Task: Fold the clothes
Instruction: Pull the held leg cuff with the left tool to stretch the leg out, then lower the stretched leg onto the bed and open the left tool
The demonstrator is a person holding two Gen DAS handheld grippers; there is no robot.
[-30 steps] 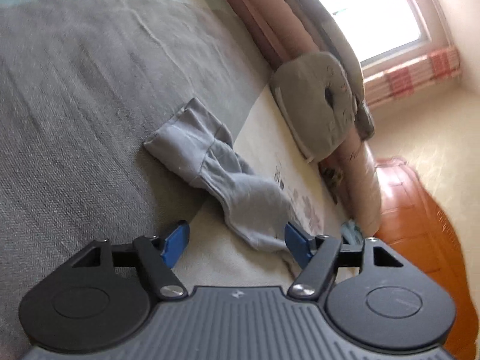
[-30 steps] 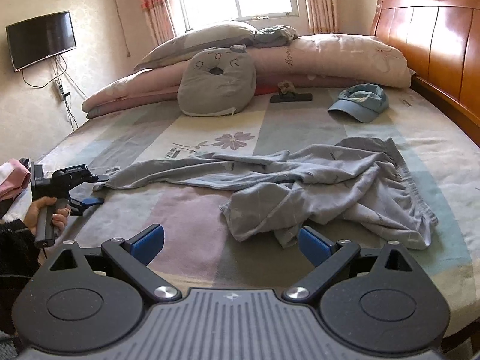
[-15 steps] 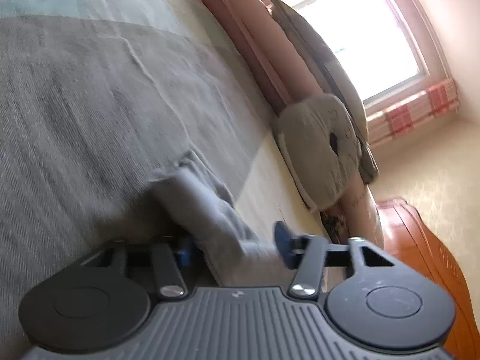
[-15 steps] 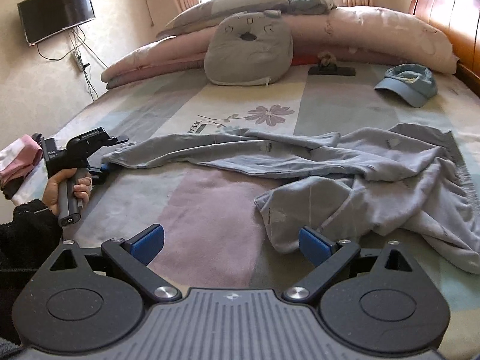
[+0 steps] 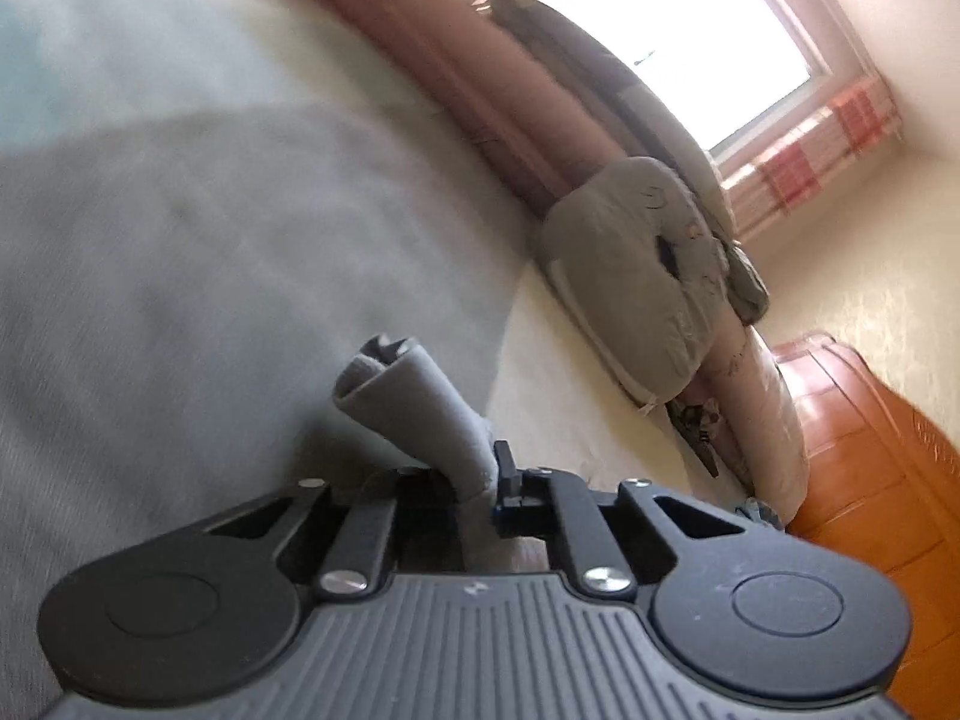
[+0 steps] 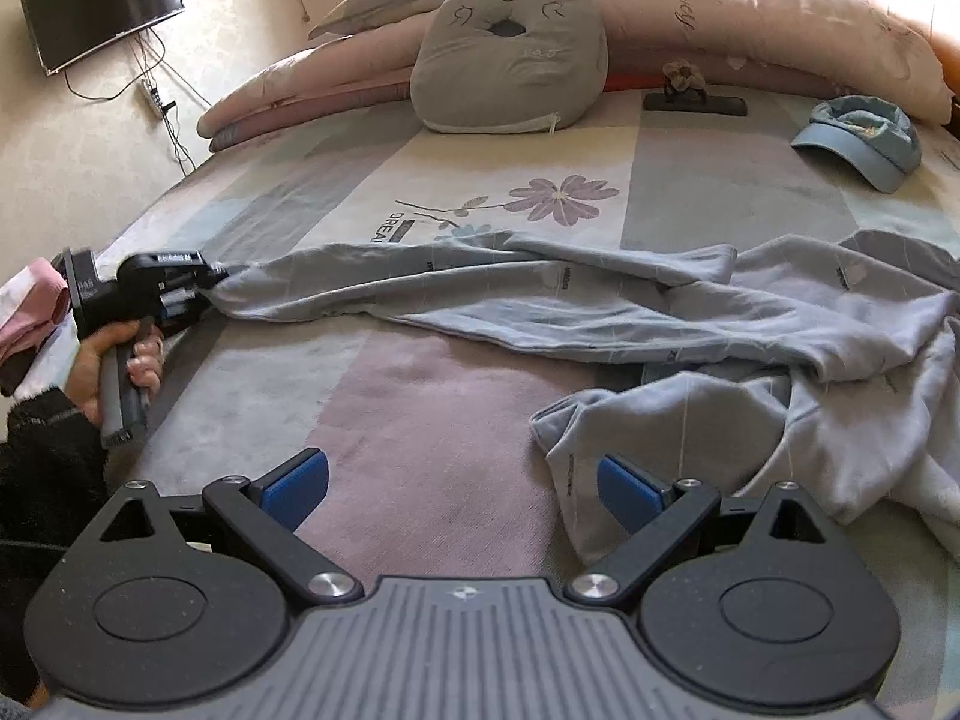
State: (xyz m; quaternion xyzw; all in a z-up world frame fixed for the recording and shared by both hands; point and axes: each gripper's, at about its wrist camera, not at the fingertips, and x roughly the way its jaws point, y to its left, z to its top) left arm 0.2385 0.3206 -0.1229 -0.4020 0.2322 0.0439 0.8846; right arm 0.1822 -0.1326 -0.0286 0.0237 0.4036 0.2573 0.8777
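Now, my notes from the remote station.
Left hand-held gripper [image 5: 474,480]: jaws closing, grey sleeve cuff [image 5: 414,414] pinched between them; cuff stands rolled and bunched past the fingertips.
Left hand-held gripper, seen from the right wrist view: black body at the far left edge of the bed [image 6: 420,420], a hand [image 6: 114,366] on its grip, sleeve end running into its tip.
Right hand-held gripper [image 6: 462,489]: I see it wide open, blue pads [image 6: 297,486] apart, nothing between them; right pad just beside a near fold of the garment.
Grey garment [image 6: 690,324]: unfolded, crumpled, spread across the bed from left edge to right; bulk heaped at right.
Far end of bed: grey face cushion [image 6: 510,60], pink pillows [image 6: 780,18], blue cap [image 6: 864,138] at far right.
Wall, far left: television [image 6: 102,3].
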